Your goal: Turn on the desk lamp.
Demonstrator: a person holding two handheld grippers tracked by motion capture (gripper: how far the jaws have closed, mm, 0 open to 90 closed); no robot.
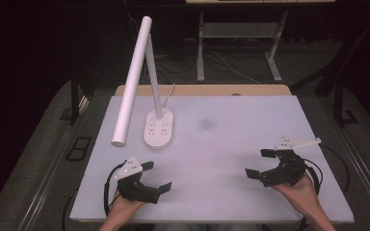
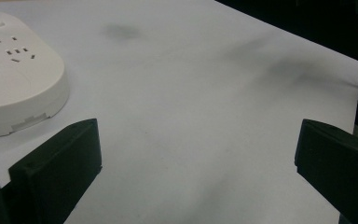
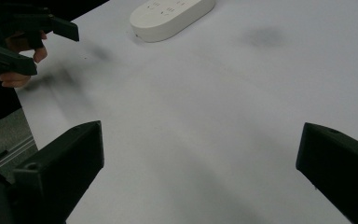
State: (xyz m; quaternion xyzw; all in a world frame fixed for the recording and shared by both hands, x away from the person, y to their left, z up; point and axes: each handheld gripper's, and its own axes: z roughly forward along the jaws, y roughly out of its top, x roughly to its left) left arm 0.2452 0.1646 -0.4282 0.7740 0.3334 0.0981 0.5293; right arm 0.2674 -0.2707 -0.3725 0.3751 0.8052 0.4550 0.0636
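Where lamp base (image 2: 14, 70) leaves frame, sockets half cut off.

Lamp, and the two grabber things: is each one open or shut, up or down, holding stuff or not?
Lamp: standing on its base, the long white bar tilted down toward the near side; I can't tell if it's lit.
Lamp base: flat on the table, nothing plugged into its sockets.
Left gripper: open, holding nothing.
Right gripper: open, holding nothing.
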